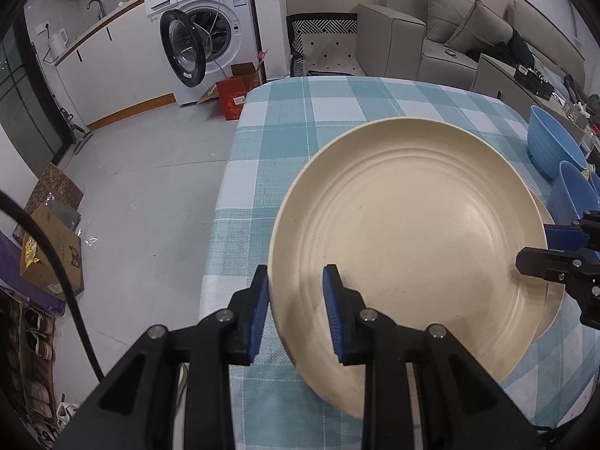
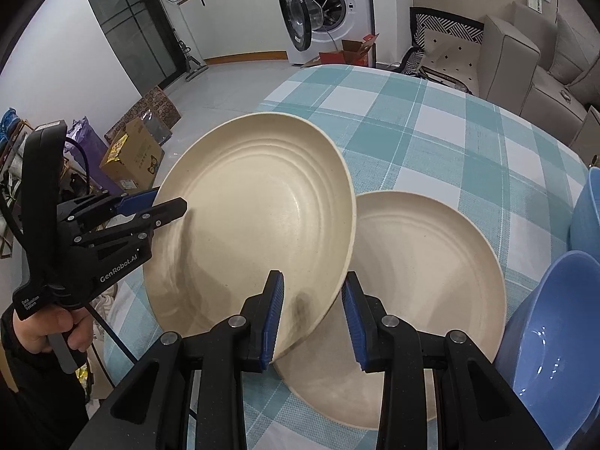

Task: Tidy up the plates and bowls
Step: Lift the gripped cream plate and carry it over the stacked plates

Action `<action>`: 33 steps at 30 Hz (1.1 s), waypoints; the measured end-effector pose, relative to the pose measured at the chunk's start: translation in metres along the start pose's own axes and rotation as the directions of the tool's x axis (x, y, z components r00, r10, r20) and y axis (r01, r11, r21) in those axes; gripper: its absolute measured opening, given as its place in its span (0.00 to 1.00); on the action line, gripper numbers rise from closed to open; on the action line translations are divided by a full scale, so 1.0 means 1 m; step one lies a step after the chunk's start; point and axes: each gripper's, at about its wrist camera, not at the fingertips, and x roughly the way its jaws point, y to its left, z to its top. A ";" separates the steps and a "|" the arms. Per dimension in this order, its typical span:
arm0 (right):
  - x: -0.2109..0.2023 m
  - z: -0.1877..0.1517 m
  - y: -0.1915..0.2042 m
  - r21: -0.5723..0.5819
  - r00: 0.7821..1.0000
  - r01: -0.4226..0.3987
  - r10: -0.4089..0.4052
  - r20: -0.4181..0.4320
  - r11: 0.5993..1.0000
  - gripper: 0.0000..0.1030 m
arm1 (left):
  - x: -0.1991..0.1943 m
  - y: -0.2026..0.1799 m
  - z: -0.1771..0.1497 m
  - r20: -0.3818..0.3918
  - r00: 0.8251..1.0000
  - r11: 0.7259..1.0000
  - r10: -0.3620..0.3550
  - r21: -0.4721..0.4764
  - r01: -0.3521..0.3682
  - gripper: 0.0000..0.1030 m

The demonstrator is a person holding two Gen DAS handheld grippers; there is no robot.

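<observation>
A: From the left wrist camera, the left hand-held gripper [image 1: 296, 288] straddles the near rim of the round cream ribbed plate [image 1: 408, 247], one blue pad outside the rim and one inside. The pads sit wide, and I cannot tell whether they pinch it. At the far right edge the right hand-held gripper [image 1: 530, 245] reaches the opposite rim.

B: The right wrist camera shows more. The raised plate [image 2: 255, 217] is tilted, its left side high, its lower right edge overlapping a second cream plate [image 2: 423, 262] that lies flat on the table with the teal-and-white checked cloth [image 2: 431, 127]. The left view shows only a sliver of that second plate [image 1: 551, 313].

A: And the right gripper [image 2: 313, 302]?

B: Its jaws stand apart around the raised plate's near edge, released, a clear gap beside the right pad. The left gripper [image 2: 168, 202], seen side-on here, has its two fingers close together over the far rim, grasping the plate. A bare hand [image 2: 56, 328] clutches its handle.

A: My view shows two blue plastic bowls [image 1: 555, 142] tipped on edge at the table's right side, beyond the plates.

B: Here one blue bowl [image 2: 555, 337] fills the lower right corner, just beside the flat plate.
</observation>
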 end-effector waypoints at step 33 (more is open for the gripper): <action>-0.003 -0.041 -0.039 0.062 0.997 0.081 -0.080 -0.020 0.995 0.32 | 0.020 -0.060 0.026 -0.018 0.999 0.989 -0.035 0.141 0.038 0.25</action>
